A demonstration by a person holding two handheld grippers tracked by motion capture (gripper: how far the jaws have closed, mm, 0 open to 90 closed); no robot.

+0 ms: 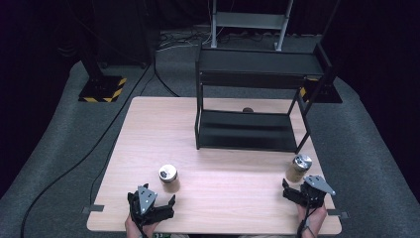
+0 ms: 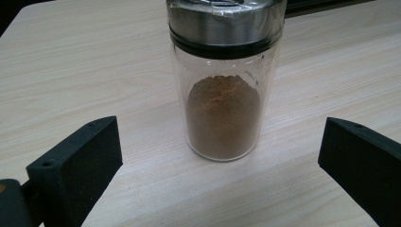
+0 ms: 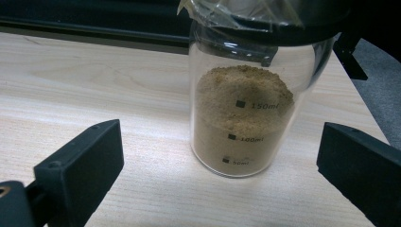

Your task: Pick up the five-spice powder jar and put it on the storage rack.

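Here, we read the scene against the black shelf rack (image 1: 252, 99) on the worktop (image 1: 223, 198):
Left claw (image 1: 151, 201): we see it wide open, holding nothing.
Brown-powder jar (image 1: 169, 177): upright, well short of the rack's left end.
Right claw (image 1: 302, 191): wide open, holding nothing.
Tan-powder jar (image 1: 298, 167): upright, near the rack's right foot.

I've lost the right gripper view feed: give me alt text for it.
A clear glass jar of tan powder, with printed volume marks and a plastic-wrapped dark lid, stands upright on the pale wooden table. The right gripper has its black jaws open on either side, not touching the jar. A black metal shelf rack stands behind.
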